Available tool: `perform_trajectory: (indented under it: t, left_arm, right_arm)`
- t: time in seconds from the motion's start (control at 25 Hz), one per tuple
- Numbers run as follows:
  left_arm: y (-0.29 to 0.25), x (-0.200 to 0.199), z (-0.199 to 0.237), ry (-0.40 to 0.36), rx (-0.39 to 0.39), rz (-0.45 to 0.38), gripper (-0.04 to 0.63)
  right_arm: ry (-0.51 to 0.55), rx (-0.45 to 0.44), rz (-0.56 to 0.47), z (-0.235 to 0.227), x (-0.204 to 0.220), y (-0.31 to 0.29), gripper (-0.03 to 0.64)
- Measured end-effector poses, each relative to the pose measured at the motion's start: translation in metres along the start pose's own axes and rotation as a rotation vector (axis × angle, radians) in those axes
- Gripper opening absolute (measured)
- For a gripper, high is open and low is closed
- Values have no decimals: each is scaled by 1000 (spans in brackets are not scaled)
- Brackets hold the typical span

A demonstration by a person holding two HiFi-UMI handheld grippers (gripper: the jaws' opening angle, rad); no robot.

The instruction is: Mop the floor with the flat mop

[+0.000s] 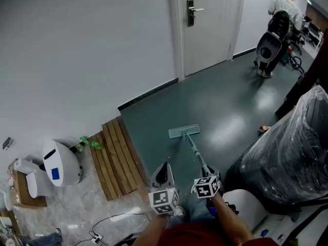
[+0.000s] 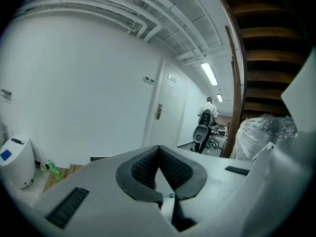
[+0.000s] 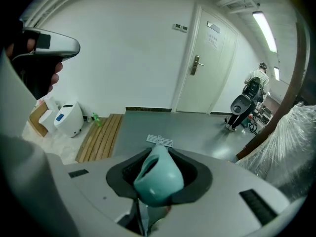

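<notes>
The flat mop lies on the dark green floor [image 1: 215, 106], its pale teal head [image 1: 184, 131] ahead of me and its thin handle [image 1: 197, 155] running back to my right gripper [image 1: 209, 173]. In the right gripper view the jaws are shut on the teal end of the mop handle [image 3: 158, 174], and the mop head [image 3: 160, 141] shows beyond it. My left gripper [image 1: 164, 167] hangs just left of the handle, apart from it. In the left gripper view its fingertips [image 2: 159, 148] meet with nothing between them.
A wooden slatted pallet [image 1: 115, 158] lies left of the mop, with a green bottle [image 1: 96, 144] and a white device [image 1: 60, 163] beyond it. A plastic-wrapped bulk [image 1: 294, 152] stands close on the right. A shut door [image 1: 205, 19] and a person with a machine [image 1: 274, 40] are far ahead.
</notes>
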State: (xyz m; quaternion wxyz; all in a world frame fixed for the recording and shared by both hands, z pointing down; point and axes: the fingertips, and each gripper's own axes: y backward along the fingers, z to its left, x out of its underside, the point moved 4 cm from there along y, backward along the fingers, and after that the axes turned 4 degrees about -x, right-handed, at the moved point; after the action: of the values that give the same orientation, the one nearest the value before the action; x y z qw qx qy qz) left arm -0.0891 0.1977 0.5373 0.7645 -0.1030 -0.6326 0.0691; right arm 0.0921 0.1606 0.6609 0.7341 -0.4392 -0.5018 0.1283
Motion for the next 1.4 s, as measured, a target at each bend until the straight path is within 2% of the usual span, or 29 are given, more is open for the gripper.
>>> perform_trajectory:
  t: [0.84,1.08,1.4]
  left_arm:
    - [-156,-56,-20,-39,-77,-29,14]
    - [-191,-67,-27,-26,-106,-44,14]
    - [-247,-79,0,-26,-92,-37,14]
  right_arm:
    - [65,-45,-8,-88,-117,-100,115]
    - [82,-61,-12,-113,-141,-124,115]
    - [95,-51,-10,-111,-182,-161,115]
